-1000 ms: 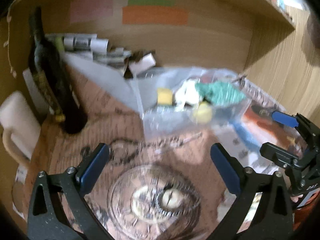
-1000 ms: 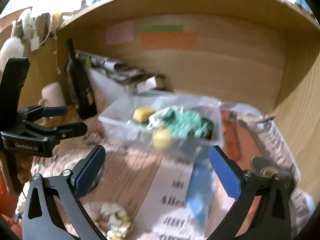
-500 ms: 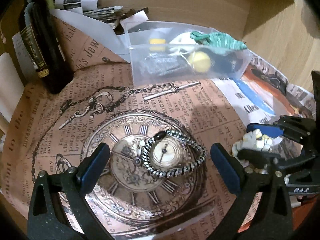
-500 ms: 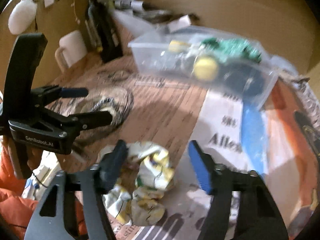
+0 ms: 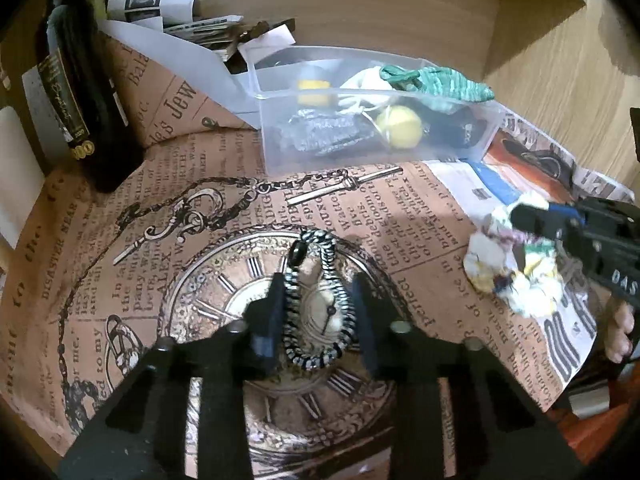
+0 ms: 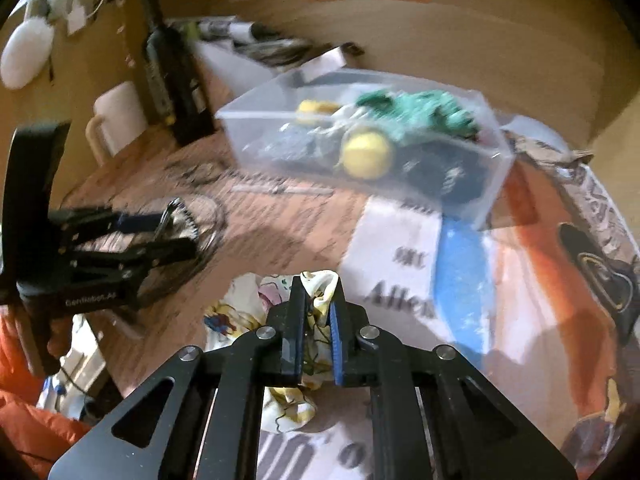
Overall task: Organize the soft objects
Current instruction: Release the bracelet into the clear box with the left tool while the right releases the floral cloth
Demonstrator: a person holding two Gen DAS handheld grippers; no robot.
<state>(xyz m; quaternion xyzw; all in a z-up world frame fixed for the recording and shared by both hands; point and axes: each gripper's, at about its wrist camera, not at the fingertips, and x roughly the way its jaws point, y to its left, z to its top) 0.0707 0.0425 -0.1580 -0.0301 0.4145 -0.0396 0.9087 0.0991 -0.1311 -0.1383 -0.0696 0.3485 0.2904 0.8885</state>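
A black-and-white braided cord loop (image 5: pixel 320 300) lies on the clock print of the table paper. My left gripper (image 5: pixel 318 300) is shut on the loop, its fingers pressing both sides. A crumpled white patterned cloth (image 6: pixel 280 320) lies near the front edge; it also shows in the left wrist view (image 5: pixel 508 268). My right gripper (image 6: pixel 316 320) is shut on this cloth. A clear plastic bin (image 5: pixel 280 148) at the back holds a green knitted piece (image 5: pixel 440 80), a yellow ball (image 5: pixel 402 126) and dark items; the bin also shows in the right wrist view (image 6: pixel 256 148).
A dark bottle (image 5: pixel 76 92) stands at the back left, with a white mug (image 6: pixel 116 116) beside it. Folded papers (image 5: pixel 172 12) lie against the wooden back wall. Printed newspaper (image 6: pixel 400 264) covers the table. A wooden side wall (image 5: pixel 560 80) closes the right.
Both grippers came down from open and closed: the left onto the braided cord loop, squeezing it narrower, the right onto the crumpled cloth.
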